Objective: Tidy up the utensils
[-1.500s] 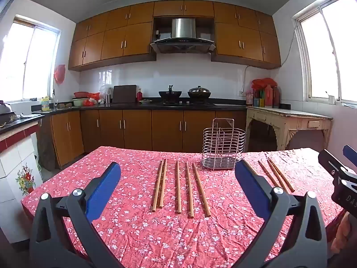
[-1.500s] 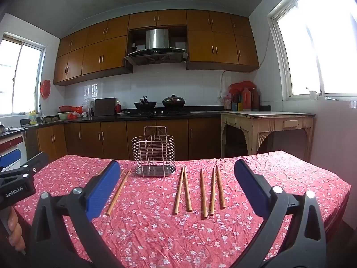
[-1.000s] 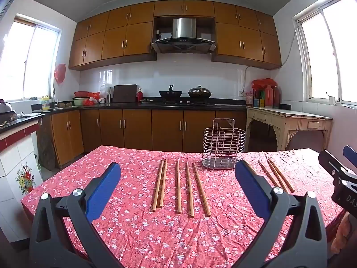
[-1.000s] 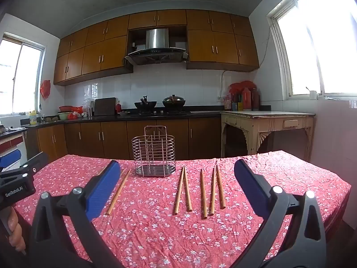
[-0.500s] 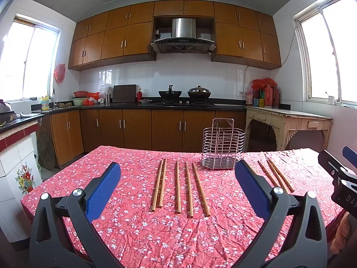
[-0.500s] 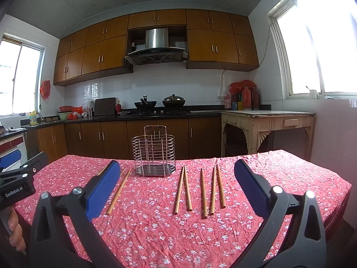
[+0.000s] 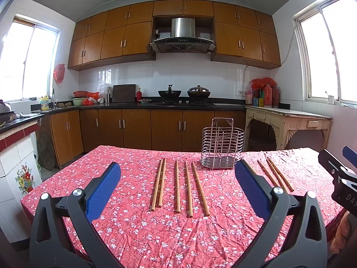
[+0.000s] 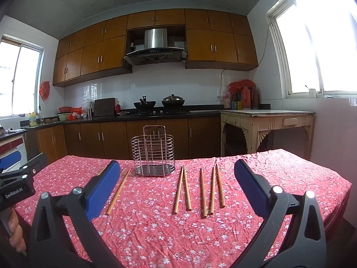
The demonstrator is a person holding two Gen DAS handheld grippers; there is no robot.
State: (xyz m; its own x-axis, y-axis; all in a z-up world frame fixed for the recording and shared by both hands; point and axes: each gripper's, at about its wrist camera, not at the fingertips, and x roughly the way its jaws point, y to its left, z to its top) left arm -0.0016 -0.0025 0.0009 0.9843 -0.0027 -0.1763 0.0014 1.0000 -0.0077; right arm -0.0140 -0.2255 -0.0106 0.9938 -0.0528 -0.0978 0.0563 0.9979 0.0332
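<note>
Several wooden chopsticks lie side by side on the red floral tablecloth, straight ahead of my left gripper, which is open and holds nothing. A wire utensil holder stands upright behind them to the right, with more chopsticks beyond it. In the right wrist view the holder stands at centre-left. A group of chopsticks lies ahead of my open, empty right gripper, and a few chopsticks lie to the left. Each gripper shows at the edge of the other's view.
The table's far edge drops to the kitchen floor. Brown cabinets and a dark counter with two woks line the back wall. A cream side table stands at the right. A hand holds the left gripper's handle.
</note>
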